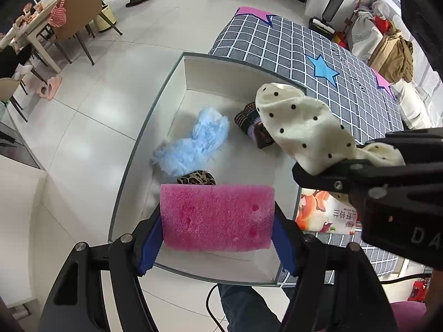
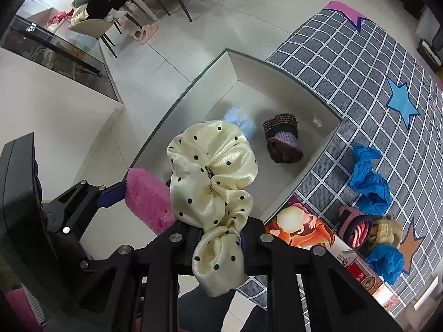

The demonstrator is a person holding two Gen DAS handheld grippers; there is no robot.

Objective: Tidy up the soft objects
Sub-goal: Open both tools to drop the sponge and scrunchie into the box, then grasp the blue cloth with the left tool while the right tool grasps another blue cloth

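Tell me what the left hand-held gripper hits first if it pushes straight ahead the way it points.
Probably the leopard-print fabric piece just beyond the pink foam sponge held by the left hand-held gripper, then the fluffy light-blue item in the white box. Depth is unclear.

a dining table (image 1: 30, 25) with tan chairs (image 1: 79, 8) stands at ten o'clock on the white tiled floor (image 1: 91, 116), pink slippers (image 1: 49, 88) just beside it. at one o'clock an upright vacuum cleaner (image 1: 333, 2) leans by the wall, near a brown jacket (image 1: 394, 52). a glass-topped cabinet (image 2: 61, 52) sits at nine o'clock.
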